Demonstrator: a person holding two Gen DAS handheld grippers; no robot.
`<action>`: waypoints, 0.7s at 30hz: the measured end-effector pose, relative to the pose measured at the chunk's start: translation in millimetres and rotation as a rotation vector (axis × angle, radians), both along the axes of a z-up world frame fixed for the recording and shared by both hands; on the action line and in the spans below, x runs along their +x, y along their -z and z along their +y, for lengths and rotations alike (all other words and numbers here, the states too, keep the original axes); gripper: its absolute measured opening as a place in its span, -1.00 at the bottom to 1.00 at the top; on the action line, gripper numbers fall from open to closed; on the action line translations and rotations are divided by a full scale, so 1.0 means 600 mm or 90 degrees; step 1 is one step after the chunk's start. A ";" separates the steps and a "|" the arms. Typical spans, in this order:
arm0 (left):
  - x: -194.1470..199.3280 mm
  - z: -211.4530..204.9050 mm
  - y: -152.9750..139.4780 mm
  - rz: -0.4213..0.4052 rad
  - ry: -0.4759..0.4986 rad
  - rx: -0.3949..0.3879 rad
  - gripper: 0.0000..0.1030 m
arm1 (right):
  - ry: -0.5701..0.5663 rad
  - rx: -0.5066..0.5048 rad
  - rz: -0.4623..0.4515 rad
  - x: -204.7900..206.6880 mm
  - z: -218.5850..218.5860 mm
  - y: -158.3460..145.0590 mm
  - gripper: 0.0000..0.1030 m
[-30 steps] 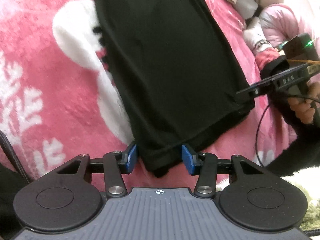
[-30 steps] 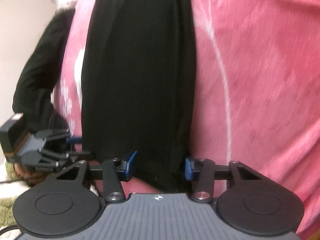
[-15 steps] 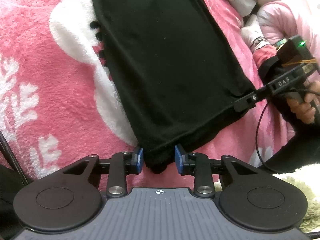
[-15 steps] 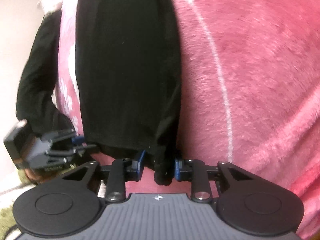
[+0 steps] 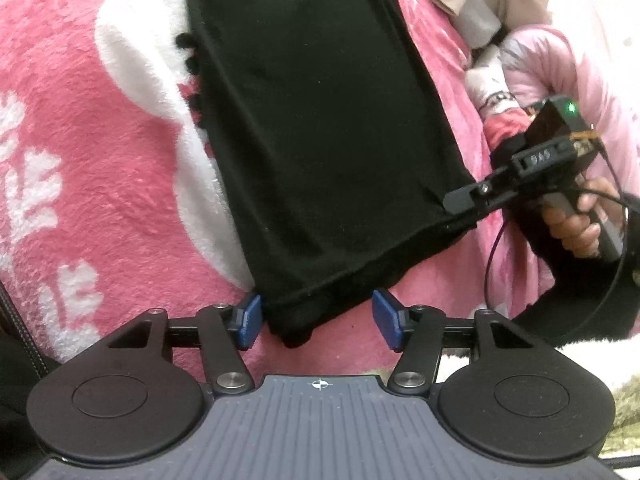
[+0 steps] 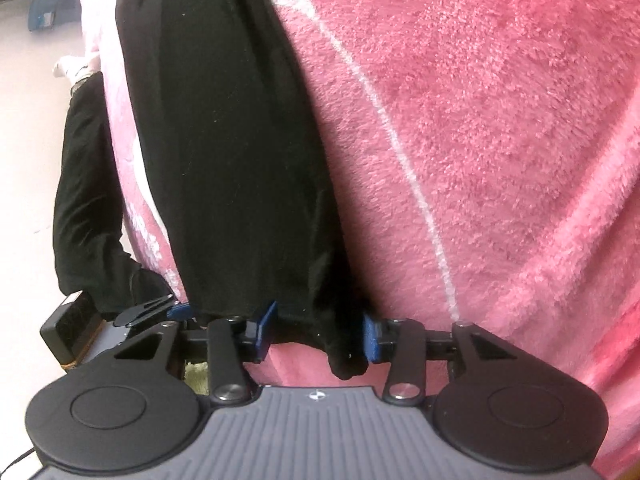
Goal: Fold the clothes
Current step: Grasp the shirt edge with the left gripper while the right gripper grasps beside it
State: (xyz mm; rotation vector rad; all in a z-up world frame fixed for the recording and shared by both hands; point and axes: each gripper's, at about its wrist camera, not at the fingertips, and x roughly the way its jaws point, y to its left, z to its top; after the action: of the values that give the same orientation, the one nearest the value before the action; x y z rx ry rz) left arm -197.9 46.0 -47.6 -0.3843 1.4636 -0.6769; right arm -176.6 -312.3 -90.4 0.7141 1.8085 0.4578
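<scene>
A long black garment (image 5: 320,140) lies flat on a pink fleece blanket (image 5: 100,160), with its hem toward me. My left gripper (image 5: 318,322) is open, and the hem's left corner hangs between its blue pads, close to the left pad. In the right wrist view the same black garment (image 6: 232,160) runs up the frame. My right gripper (image 6: 318,336) is open around the hem's right corner, which droops beside the right pad. The right gripper (image 5: 464,200) also shows in the left wrist view, held by a hand (image 5: 572,232).
A pile of beige, grey and pink clothes (image 5: 480,4) lies beyond the blanket at the upper right. A black cable (image 5: 494,256) loops below the hand. The blanket's edge and pale floor (image 6: 28,160) are at the left of the right wrist view, beside a black-clad limb (image 6: 84,200).
Both grippers narrowed around the hem corners half a second ago and have since spread wider. The garment has hardly shifted.
</scene>
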 end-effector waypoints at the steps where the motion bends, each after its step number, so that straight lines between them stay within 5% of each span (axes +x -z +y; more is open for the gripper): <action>1: 0.000 0.000 0.000 0.000 -0.001 -0.001 0.10 | -0.008 -0.004 -0.007 0.000 0.000 -0.002 -0.25; 7: 0.004 0.006 0.005 0.009 -0.020 -0.020 0.07 | -0.049 -0.031 -0.039 -0.002 0.000 -0.009 -0.65; 13: 0.007 0.012 0.008 0.024 -0.053 -0.031 0.05 | -0.074 -0.034 -0.057 -0.003 0.006 -0.013 -0.72; 21: 0.000 -0.017 -0.004 -0.029 -0.024 0.053 -0.68 | -0.132 -0.022 -0.120 -0.001 0.025 -0.040 -0.84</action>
State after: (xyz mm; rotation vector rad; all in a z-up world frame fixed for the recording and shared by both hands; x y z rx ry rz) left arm -197.9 35.9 -45.1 -0.3294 1.4337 -0.5898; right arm -177.4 -297.0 -66.4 0.4447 1.7142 0.6095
